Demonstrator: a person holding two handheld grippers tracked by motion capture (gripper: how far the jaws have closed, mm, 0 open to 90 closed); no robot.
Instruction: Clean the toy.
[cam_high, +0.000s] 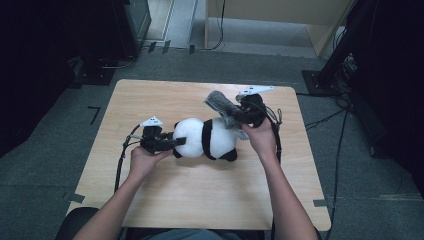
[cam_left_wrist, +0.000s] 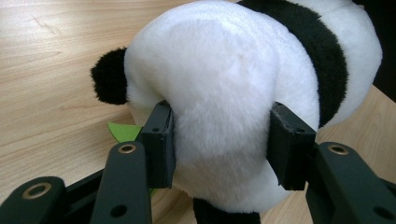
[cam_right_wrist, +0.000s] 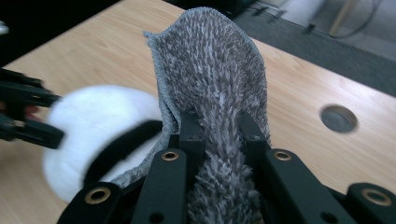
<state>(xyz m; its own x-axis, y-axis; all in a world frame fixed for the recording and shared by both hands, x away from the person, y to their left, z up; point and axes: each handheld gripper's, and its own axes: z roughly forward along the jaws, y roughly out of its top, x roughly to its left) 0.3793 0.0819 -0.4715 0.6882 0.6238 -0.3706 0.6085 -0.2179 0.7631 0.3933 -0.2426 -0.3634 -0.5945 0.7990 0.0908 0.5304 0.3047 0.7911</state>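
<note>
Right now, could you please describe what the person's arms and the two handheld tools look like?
Both forearms are bare, no sleeves. The left claw and right claw are black, two-jawed, with brass-ringed pivot holes and flat rectangular pads. Each carries a pale grey three-cornered plate on top and trails a black cable.

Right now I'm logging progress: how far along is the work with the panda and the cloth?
Done: the left hand-held gripper clamps the panda by its head, pinning it on the table. In hand: the right hand-held gripper pinches the grey cloth, raised by the panda's body. Left: bringing cloth onto the panda; probably wiping or covering.
</note>
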